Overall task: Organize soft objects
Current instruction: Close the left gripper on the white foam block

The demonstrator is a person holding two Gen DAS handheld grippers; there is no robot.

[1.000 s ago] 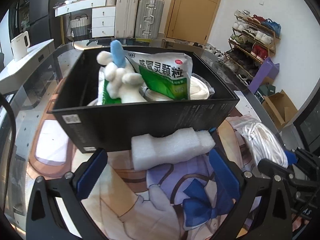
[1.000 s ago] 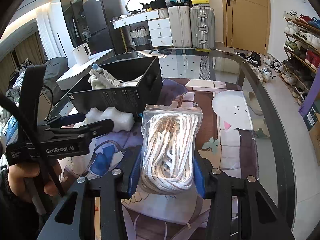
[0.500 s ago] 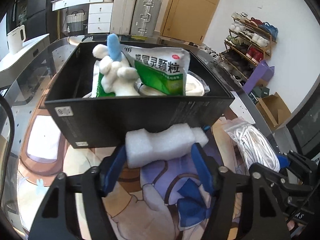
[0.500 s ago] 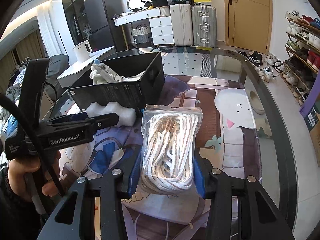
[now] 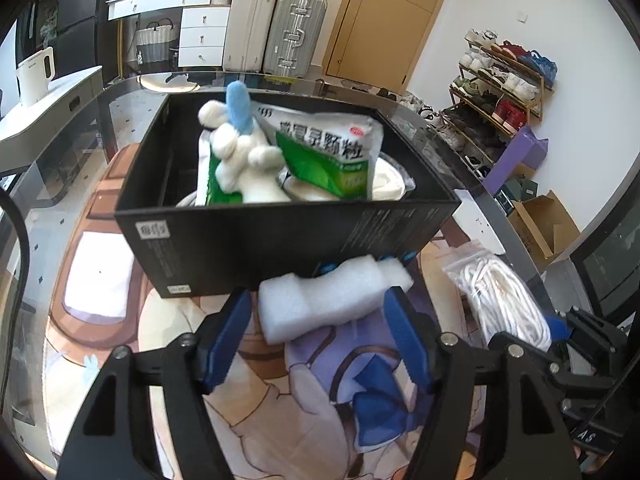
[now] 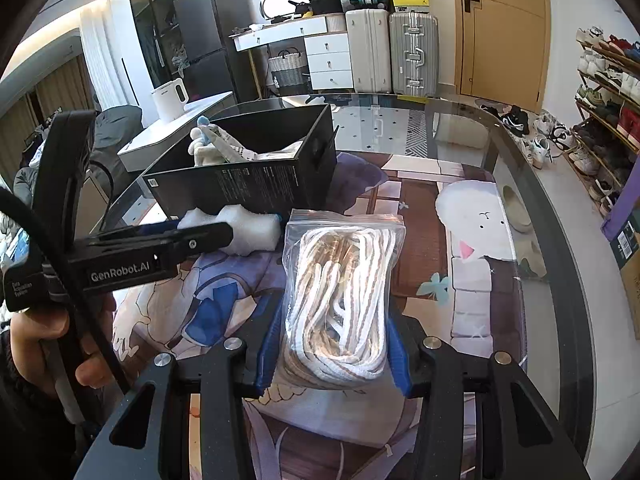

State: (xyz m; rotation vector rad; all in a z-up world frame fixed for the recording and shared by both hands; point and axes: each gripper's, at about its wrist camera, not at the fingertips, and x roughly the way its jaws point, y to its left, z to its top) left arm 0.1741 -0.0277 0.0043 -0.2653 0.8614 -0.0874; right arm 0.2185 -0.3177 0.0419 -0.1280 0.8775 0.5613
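Observation:
A white foam block (image 5: pixel 332 300) lies on the printed mat against the front wall of the black box (image 5: pixel 280 240). My left gripper (image 5: pixel 320 314) straddles it. Its jaws are opening, with the foam between the blue pads and a thin gap at the left pad. Inside the box sit a white plush toy (image 5: pixel 240 148) with a blue ear and a green and white packet (image 5: pixel 332 148). My right gripper (image 6: pixel 332 344) is shut on a clear bag of white rope (image 6: pixel 340 280), which rests on the mat to the right of the foam block (image 6: pixel 244 228).
The glass table's curved rim (image 6: pixel 560 240) runs along the right. A person's hand (image 6: pixel 48 340) holds the left gripper's handle at the lower left. Suitcases, a drawer unit and a shoe rack stand beyond the table. A white kettle (image 6: pixel 170 98) sits on a side counter.
The left jaws came in from wide open to the foam block's ends, then eased apart slightly. The right gripper and the rope bag have not moved.

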